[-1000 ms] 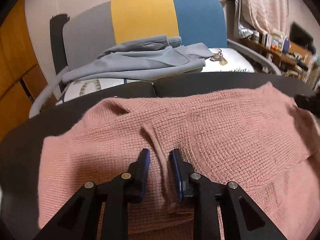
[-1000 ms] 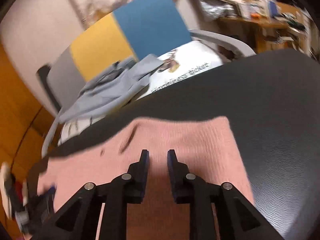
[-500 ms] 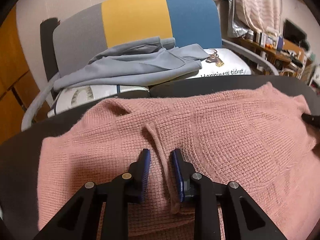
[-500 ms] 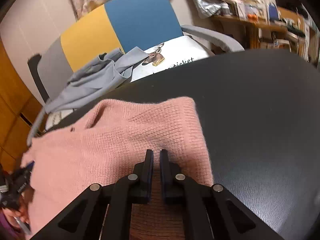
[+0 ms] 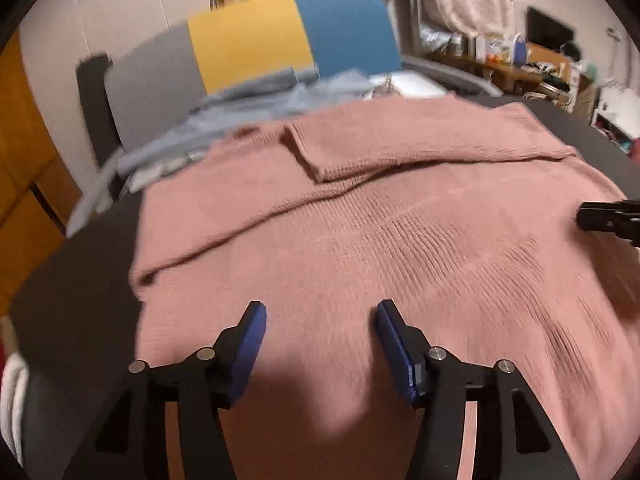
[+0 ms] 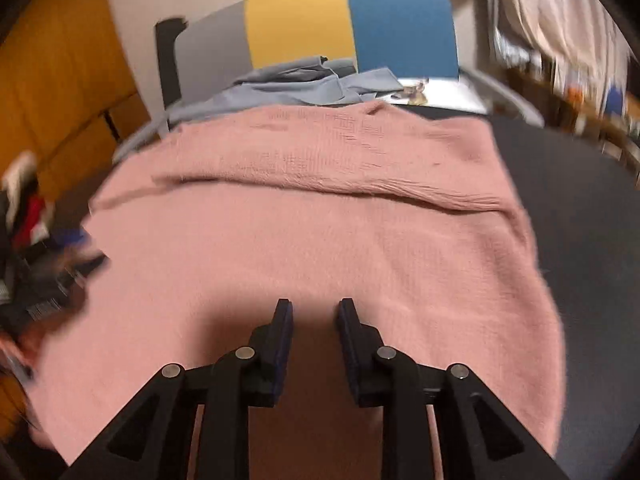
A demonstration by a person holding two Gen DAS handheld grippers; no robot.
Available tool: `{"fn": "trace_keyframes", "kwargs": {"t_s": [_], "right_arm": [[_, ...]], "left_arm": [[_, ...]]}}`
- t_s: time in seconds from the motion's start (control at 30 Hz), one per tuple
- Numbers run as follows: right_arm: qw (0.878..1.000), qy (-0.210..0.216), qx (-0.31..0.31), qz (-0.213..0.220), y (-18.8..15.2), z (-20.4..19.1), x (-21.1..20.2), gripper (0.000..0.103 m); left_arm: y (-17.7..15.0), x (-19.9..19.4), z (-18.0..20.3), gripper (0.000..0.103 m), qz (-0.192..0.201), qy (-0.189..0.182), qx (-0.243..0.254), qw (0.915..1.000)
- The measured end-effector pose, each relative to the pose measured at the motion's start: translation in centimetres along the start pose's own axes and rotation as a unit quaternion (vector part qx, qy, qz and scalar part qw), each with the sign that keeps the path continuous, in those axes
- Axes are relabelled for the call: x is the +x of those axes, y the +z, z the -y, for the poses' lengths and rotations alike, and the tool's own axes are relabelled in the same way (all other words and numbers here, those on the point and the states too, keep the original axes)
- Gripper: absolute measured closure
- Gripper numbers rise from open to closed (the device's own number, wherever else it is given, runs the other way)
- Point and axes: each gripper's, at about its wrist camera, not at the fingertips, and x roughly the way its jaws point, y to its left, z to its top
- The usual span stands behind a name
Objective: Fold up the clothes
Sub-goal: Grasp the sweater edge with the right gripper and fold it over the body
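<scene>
A pink knitted sweater lies spread flat on a black table, with a sleeve folded across its far part. My left gripper hovers open over the sweater's near left area, nothing between its blue pads. In the right wrist view the same sweater fills the middle, and my right gripper hangs over its near edge, jaws apart and empty. The right gripper's tip shows at the right edge of the left view; the left gripper is a blur at the left.
A chair with a grey, yellow and blue backrest stands behind the table, carrying grey clothes and a white printed garment. Orange cabinet doors are at the left, cluttered shelves at the right. Bare table lies right of the sweater.
Both grippers have pulled back and risen, so the whole sweater shows now. The left gripper opened wide, letting go of the ridge between its pads; the right gripper went from shut to open.
</scene>
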Motion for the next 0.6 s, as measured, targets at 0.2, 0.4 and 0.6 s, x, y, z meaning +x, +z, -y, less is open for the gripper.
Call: {"fn": "trace_keyframes", "kwargs": {"t_s": [0.2,0.4,0.6], "right_arm": [[0.998,-0.036,0.049,0.024,-3.0,3.9,-2.9,0.08],[0.982,0.029,0.178,0.057,-6.8,7.5,-8.9,0.076],[0.974,0.064,0.213,0.031,-12.0,9.8,-10.8,0.073]], "left_arm": [[-2.2,-0.7,-3.8,0.017,-0.01,0.009,-0.017,0.9998],[-5.5,-3.7,-6.7,0.018,-0.03,-0.034,-0.091,0.9948],[-10.4,-7.3,-7.8,0.018,-0.045,-0.082,-0.118,0.9886]]}}
